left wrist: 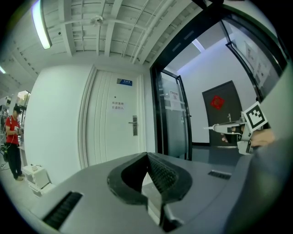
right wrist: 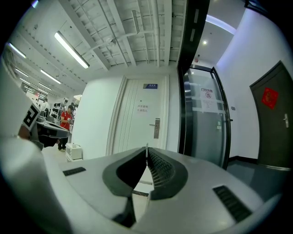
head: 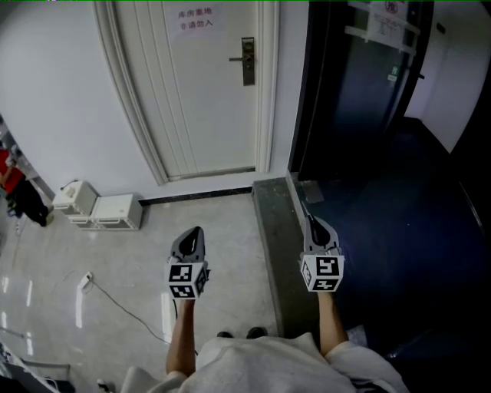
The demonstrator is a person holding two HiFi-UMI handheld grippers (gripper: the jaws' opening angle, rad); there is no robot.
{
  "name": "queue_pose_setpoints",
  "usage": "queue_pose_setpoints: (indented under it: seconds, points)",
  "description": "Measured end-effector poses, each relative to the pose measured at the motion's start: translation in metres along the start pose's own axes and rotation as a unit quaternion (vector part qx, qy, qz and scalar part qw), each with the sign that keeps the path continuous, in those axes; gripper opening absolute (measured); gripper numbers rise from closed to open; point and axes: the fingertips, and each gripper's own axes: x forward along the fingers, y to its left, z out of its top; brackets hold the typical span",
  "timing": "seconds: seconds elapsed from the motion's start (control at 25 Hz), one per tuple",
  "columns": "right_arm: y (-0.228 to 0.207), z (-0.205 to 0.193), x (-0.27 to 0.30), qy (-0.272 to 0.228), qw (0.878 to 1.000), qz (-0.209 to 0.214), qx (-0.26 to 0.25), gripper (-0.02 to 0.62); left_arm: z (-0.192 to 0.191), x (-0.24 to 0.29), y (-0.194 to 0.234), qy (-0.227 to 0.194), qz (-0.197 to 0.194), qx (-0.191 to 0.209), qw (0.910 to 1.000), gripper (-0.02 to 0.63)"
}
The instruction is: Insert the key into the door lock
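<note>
- The right gripper is held out level in the person's right hand, above the dark threshold strip between the pale tiled floor and the dark room.
- Its jaws are pressed together in the right gripper view, and a thin pale sliver stands up from between their tips. It is seen edge-on and looks to be the key, though it is too thin to say more.
- The left gripper is held level beside it, above the pale floor and well apart from the right one.
- Its jaws meet at the tips in the left gripper view, and nothing shows between them.
- The door lock is a dark upright plate with a lever handle. It sits near the right edge of the closed white door, far ahead of both grippers and touched by neither.
- A paper notice hangs on the white door above the lock (the print is too small to read).
- To the right of the white door stands a dark glass door with papers stuck on it.
- Two white box-like units sit on the floor against the wall at the left, and a cable trails over the tiles nearby.
- A person in a red top stands far off to the left.
</note>
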Motion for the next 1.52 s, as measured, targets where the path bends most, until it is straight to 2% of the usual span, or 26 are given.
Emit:
queue_pose_setpoints:
  seconds: [0.32, 0.68, 0.92, 1.52]
  points:
    - [-0.017, -0.008, 0.023, 0.002, 1.0, 0.003, 0.006, 0.029, -0.004, 0.028, -0.011, 0.005, -0.004, -0.002, 1.0, 0.017]
    - [-0.013, -0.02, 0.089, 0.012, 1.0, 0.013, -0.004, 0.029, -0.02, 0.081, 0.018, 0.015, -0.002, -0.007, 0.9999, 0.017]
    - [-0.01, -0.027, 0.163, 0.021, 1.0, 0.009, -0.015, 0.029, -0.025, 0.152, 0.053, 0.013, -0.014, -0.015, 0.9997, 0.017]
    - [-0.022, 0.011, 0.415, 0.03, 0.999, -0.021, -0.037, 0.029, 0.03, 0.385, 0.183, 0.001, -0.049, -0.024, 0.9985, 0.017]
